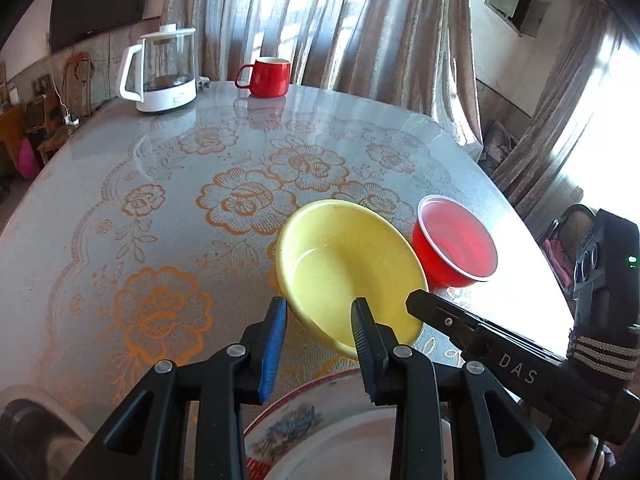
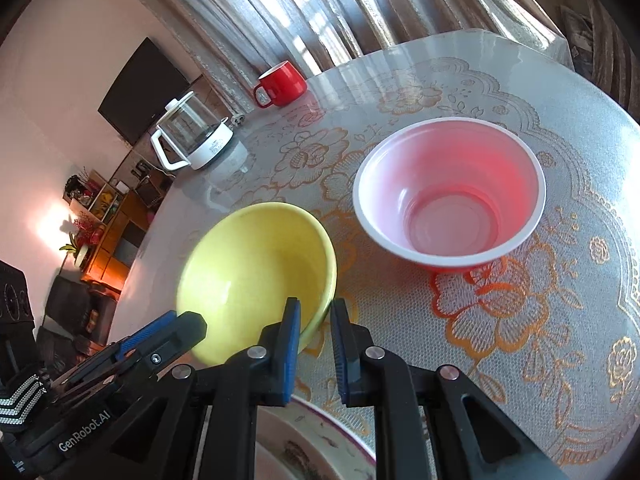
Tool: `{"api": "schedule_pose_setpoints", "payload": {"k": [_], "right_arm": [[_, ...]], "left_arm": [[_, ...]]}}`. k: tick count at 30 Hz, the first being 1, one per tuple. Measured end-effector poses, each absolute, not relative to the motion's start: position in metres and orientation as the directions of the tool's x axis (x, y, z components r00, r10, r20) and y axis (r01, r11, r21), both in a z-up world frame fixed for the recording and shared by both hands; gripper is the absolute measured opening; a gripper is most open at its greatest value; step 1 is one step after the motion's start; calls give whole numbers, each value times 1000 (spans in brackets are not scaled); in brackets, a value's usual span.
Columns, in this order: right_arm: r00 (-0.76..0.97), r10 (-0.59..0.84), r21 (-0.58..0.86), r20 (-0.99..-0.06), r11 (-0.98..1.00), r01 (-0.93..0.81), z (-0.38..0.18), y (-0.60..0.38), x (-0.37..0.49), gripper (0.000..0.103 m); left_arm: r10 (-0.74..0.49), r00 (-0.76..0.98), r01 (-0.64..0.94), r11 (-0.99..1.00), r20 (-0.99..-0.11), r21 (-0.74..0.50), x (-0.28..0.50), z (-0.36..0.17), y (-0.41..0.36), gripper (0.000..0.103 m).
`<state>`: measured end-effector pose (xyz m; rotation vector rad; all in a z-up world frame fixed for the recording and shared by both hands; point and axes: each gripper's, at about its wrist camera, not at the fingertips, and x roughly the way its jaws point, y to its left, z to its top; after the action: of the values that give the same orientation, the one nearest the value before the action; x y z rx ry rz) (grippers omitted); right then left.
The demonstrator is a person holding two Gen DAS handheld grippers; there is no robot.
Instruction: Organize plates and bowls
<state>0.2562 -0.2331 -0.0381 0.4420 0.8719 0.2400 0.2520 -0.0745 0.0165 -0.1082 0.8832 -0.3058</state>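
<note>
A yellow bowl (image 1: 344, 248) (image 2: 256, 264) sits tilted over the near part of the table, held by both grippers. My left gripper (image 1: 318, 304) grips its near-left wall, one pad outside and one inside. My right gripper (image 2: 316, 306) is shut on the bowl's near-right rim; it enters the left wrist view as a black arm (image 1: 416, 300). The left gripper (image 2: 192, 320) shows at the bowl's left edge in the right wrist view. A red plastic bowl (image 1: 456, 248) (image 2: 448, 196) with a white rim stands upright just right of it. A patterned plate (image 1: 320, 432) (image 2: 304, 452) lies under the grippers.
A red mug (image 1: 266, 78) (image 2: 282, 80) and a glass kettle on a white base (image 1: 164, 72) (image 2: 196, 136) stand at the far side of the round table (image 1: 160, 208). Curtains hang behind the table. A sleeve (image 1: 600, 356) shows at the right.
</note>
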Motion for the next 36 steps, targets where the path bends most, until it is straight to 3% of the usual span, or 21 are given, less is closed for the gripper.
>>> {"api": "schedule_pose_setpoints", "payload": {"k": [19,36], "right_arm": [[605,503,496,-617,846,-198,-9,-174,200,14],[496,612,472,-616,791,-389,-5,-77,151,14]], "left_arm": [[-266,689,149,962,-674,-227,162,45,1,33],[-176,734,4,967,-656,-255,79,31,91,33]]}}
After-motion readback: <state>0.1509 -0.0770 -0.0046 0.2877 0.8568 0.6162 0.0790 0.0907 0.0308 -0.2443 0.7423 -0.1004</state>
